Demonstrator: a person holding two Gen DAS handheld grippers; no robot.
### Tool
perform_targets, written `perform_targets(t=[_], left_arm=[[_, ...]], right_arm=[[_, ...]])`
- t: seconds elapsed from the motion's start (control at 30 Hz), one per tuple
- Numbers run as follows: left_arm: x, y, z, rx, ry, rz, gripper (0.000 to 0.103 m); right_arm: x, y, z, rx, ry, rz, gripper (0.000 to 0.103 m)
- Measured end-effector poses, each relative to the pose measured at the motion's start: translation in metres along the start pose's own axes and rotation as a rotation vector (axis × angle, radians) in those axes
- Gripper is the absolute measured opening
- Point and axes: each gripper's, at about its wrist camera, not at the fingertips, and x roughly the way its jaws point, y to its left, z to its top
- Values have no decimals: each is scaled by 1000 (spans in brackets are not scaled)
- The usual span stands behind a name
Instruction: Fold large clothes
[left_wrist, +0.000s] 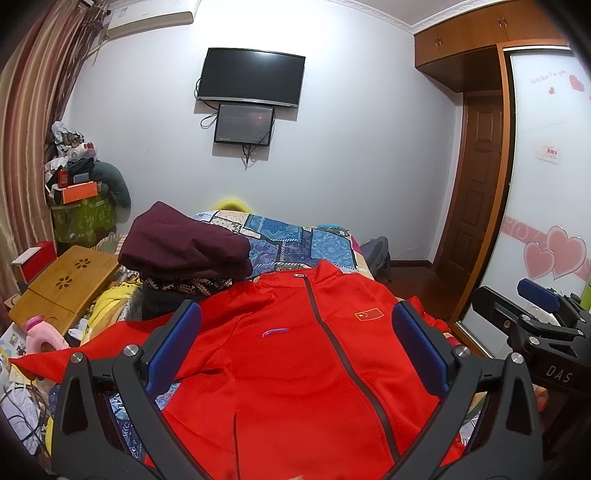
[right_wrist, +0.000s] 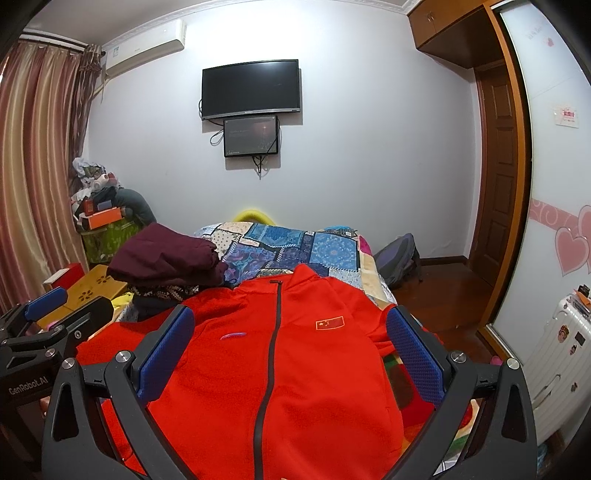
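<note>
Red jacket (left_wrist: 295, 354): it lies front up and zipped on the patchwork bedspread (left_wrist: 295, 240), filling the lower middle of both views, collar toward the upper middle of the frame.
Zip (right_wrist: 271, 354): it runs dark down the chest, between a small flag badge (right_wrist: 329, 322) and a purple logo.
My left tongs (left_wrist: 297, 347): released, blue pads spread wide over the chest, gripping nothing.
My right tongs (right_wrist: 290, 350): also spread wide and empty, above the same chest; each tool shows at the edge of the other's view.
Sleeves: one stretches to the lower left of the left view, and I judge it hangs over the bed edge. If I fold the body first, that sleeve could drag the cloth sideways and skew the crease.
Maroon clothes pile (left_wrist: 188, 247): it sits at centre left, touching or overlapping the jacket's shoulder; I cannot tell which. Lifting that shoulder could topple the pile or snag it.
Fabric: it looks smooth, so a shallow pinch may slip and drop a half-made fold.
Clutter: the wooden tray (left_wrist: 62, 284) and cords at lower left could catch a swinging sleeve.
</note>
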Motion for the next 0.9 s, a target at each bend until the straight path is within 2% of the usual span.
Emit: perform_targets(t=[0.9], left_arm=[[3,4,-2,-5,9,3,103]], right_arm=[[2,6,-4,-6,10,-2,103]])
